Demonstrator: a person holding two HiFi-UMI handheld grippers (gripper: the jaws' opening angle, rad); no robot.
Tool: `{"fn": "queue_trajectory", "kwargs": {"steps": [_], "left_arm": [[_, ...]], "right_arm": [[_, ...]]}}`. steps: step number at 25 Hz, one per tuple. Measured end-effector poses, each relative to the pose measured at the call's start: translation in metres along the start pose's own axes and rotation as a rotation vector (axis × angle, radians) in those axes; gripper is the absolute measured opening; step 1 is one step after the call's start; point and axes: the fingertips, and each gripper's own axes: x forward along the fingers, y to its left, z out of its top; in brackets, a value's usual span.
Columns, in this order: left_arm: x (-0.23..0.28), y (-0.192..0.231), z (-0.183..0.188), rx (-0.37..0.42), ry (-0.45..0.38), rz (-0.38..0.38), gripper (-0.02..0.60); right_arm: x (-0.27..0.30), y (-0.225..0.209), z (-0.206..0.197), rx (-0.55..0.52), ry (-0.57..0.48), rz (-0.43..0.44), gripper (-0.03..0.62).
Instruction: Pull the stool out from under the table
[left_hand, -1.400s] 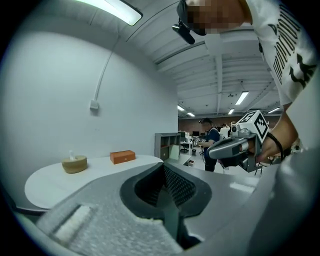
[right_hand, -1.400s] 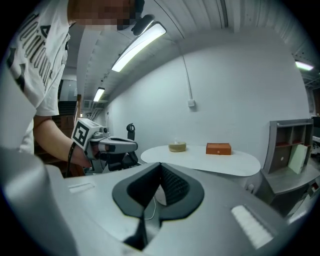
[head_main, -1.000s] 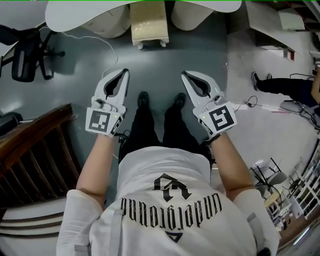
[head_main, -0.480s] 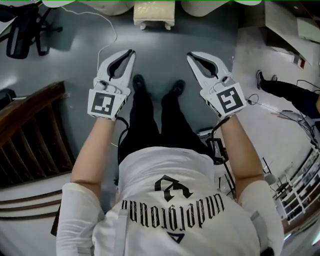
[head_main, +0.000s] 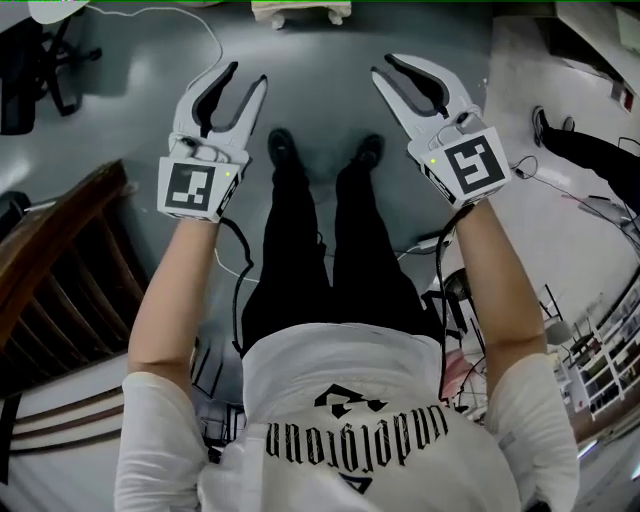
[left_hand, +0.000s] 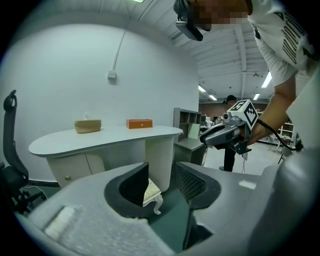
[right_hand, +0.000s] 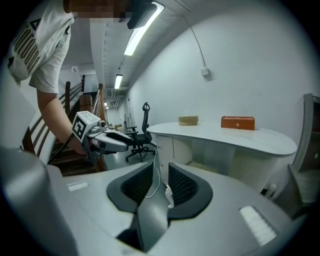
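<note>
Grey floor (head_main: 320, 100) fills most of the head view, and the white table (left_hand: 110, 136) stands ahead of the person, its curved top well above both tools. The stool (head_main: 298, 10), with a cream seat and white legs, sits tucked under that table. Only its near edge shows at the very top of the head view, straight ahead of the person's feet. How far back it runs under the top is not clear from here, so its long axis stays a guess; the near edge at least lies crosswise to the reach.

The left gripper (head_main: 245, 76) and the right gripper (head_main: 385, 65) are held forward, one on each side of the legs. Both are well short of the stool and about equally far from it. The stool lies forward of both and between their two lines, so each hand would probably have to travel ahead and slightly inward.

Both pairs of jaws have just been opening and now stand partly apart, gripping nothing. A seat corner and a leg show through the left gap, far off, and one white leg through the right.
</note>
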Motion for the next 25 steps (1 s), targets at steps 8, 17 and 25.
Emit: {"fn": "queue_trajectory", "kwargs": {"steps": [8, 17, 25], "left_arm": [[0.044, 0.029, -0.078, 0.009, 0.037, -0.014, 0.268], [0.114, 0.073, -0.179, 0.053, 0.128, -0.021, 0.320], [0.191, 0.108, -0.278, 0.068, 0.177, -0.025, 0.342]], "right_arm": [[0.055, -0.032, -0.077, -0.013, 0.062, -0.044, 0.167], [0.132, -0.070, -0.158, -0.005, 0.088, -0.120, 0.264], [0.191, -0.096, -0.258, 0.007, 0.094, -0.155, 0.323]]}}
